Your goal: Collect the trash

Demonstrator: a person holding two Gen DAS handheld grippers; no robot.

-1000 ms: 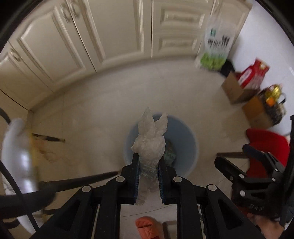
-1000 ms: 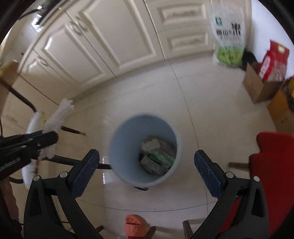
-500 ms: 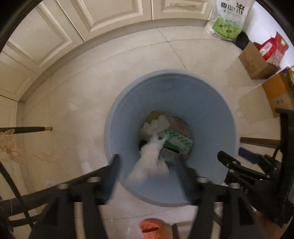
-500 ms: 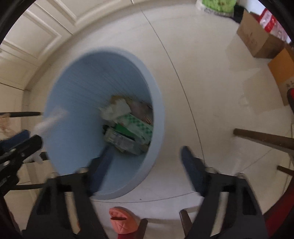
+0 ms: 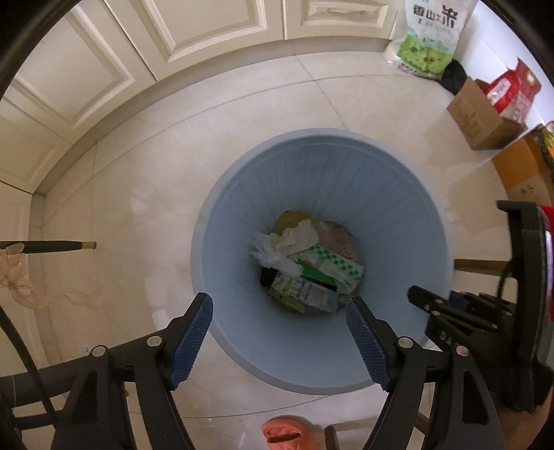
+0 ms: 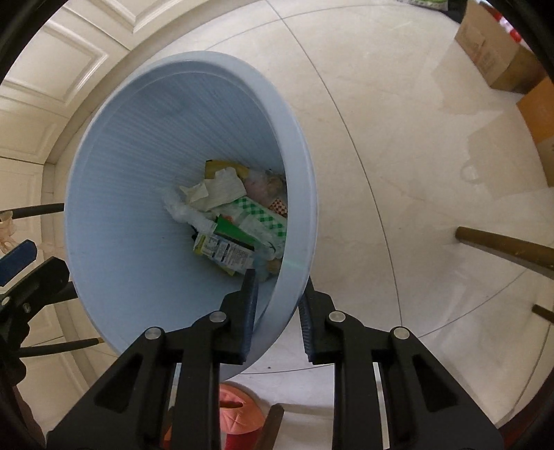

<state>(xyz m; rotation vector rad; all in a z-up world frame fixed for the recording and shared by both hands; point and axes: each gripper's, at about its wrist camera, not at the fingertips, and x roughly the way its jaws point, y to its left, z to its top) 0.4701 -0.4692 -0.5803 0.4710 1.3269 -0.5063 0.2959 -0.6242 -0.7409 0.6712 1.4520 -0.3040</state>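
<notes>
A pale blue trash bin (image 5: 398,207) stands on the tiled floor right below my left gripper (image 5: 278,311). Its jaws are wide and still opening, with nothing between them. Inside the bin lies a heap of trash (image 5: 311,270): a crumpled white plastic wad (image 5: 273,256), green-checked wrappers and a printed carton. In the right wrist view my right gripper (image 6: 278,280) straddles the near wall of the bin (image 6: 138,155). One finger is inside and one outside. Its jaws are closing, and the pads sit against the rim.
Cream cabinet doors (image 5: 214,27) line the far side. A rice bag (image 5: 429,38), cardboard boxes (image 5: 481,117) and a red bag (image 5: 512,90) stand at the right. An orange slipper (image 5: 287,432) lies near me; wooden chair legs (image 6: 502,245) cross the floor at right, a dark stick (image 5: 52,246) at left.
My left gripper let go of the crumpled white plastic, which dropped into the bin, and its jaws spread wide. Both grippers came down to the bin. The right jaws narrowed onto its rim.
</notes>
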